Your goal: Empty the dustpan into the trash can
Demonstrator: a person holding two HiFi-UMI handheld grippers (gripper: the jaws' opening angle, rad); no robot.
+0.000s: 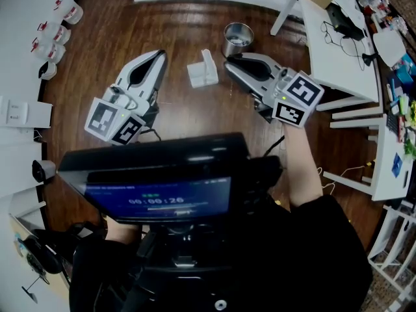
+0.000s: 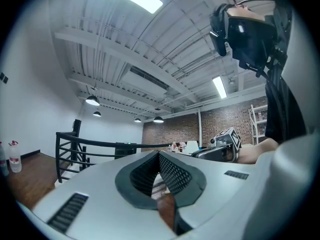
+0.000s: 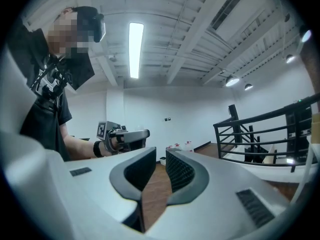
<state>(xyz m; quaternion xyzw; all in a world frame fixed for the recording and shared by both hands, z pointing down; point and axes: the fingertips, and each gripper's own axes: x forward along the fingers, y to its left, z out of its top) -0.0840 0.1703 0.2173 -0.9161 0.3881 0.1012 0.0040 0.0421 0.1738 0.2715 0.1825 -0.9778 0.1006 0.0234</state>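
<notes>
Holding left tool shut on nothing, right tool slightly apart and empty. Between their tips, down on the wooden floor: white dustpan, near steel trash can. Probably light, stiff, slick plastic; best pinched by upright handle.

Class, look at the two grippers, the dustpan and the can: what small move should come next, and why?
Probably ease the right gripper toward the dustpan, opening wider: its jaws stand slightly apart and empty, nearer than the shut left gripper, and the dustpan sits untouched on the floor beside the metal can.
</notes>
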